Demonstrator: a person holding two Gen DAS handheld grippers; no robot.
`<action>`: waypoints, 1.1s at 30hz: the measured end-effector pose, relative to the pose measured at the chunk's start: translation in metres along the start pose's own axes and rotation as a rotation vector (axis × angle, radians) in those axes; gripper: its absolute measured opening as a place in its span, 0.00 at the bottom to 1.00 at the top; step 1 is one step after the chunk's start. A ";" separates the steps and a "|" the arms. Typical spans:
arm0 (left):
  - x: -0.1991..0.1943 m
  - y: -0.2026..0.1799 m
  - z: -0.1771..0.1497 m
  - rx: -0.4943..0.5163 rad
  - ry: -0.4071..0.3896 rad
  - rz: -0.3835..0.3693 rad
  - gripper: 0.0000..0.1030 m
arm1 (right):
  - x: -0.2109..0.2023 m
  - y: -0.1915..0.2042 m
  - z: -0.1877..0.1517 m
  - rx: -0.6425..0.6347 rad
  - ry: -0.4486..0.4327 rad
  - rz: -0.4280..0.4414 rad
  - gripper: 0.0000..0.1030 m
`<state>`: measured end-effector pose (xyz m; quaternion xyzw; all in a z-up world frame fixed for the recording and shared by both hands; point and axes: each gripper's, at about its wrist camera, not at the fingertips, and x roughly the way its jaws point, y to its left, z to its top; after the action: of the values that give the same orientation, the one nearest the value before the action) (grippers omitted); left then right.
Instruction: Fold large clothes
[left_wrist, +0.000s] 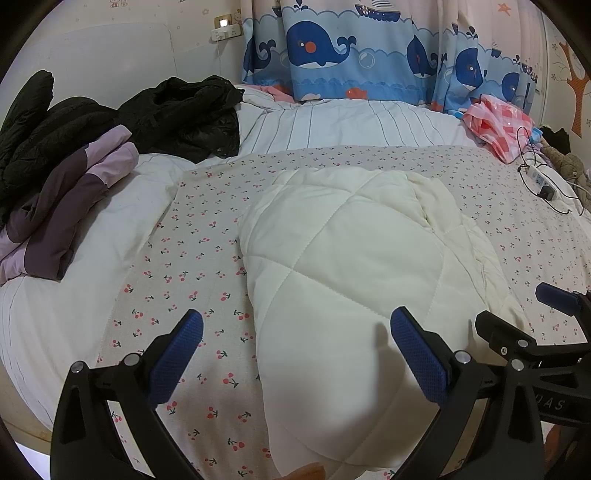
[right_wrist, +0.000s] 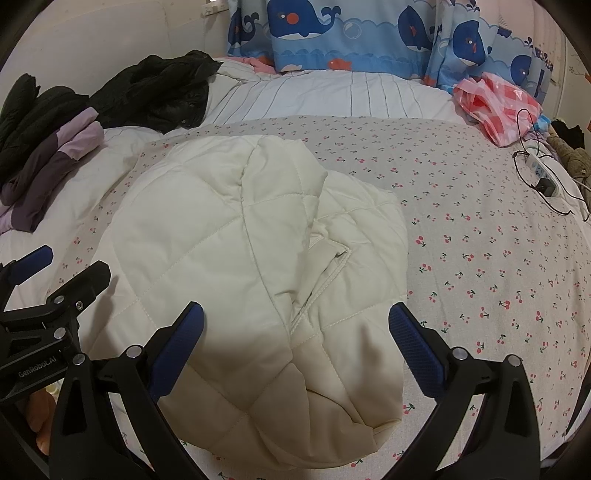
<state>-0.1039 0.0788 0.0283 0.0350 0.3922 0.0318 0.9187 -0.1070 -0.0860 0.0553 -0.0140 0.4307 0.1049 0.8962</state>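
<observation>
Nearest the cameras, the left gripper (left_wrist: 295, 332) and the right gripper (right_wrist: 295, 326) both hover with jaws spread wide and nothing between them, side by side above the near edge of the cream quilted jacket (right_wrist: 255, 266). The jacket lies on the cherry-print sheet (right_wrist: 480, 240) in a compact bundle, sleeves apparently tucked under, which suggests the fold is largely finished and the tongs are free to smooth or shift it. Further left, a purple garment (left_wrist: 66, 206) and black coats (left_wrist: 177, 110) sit heaped, probably awaiting their turn. Far right lie a power strip (left_wrist: 539, 181) and a pink bag (left_wrist: 498, 125), before the whale curtain (left_wrist: 332, 48).
</observation>
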 end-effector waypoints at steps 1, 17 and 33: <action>0.000 0.000 0.000 0.000 -0.001 0.000 0.95 | 0.000 0.000 0.000 0.000 0.000 0.000 0.94; 0.000 -0.001 0.000 -0.001 -0.001 0.002 0.94 | 0.001 0.002 0.000 -0.004 -0.001 0.003 0.94; -0.001 0.000 0.001 -0.002 -0.002 0.000 0.94 | 0.000 0.003 -0.001 -0.010 -0.004 0.012 0.94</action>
<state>-0.1036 0.0784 0.0299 0.0343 0.3914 0.0320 0.9190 -0.1083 -0.0836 0.0551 -0.0157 0.4287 0.1127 0.8963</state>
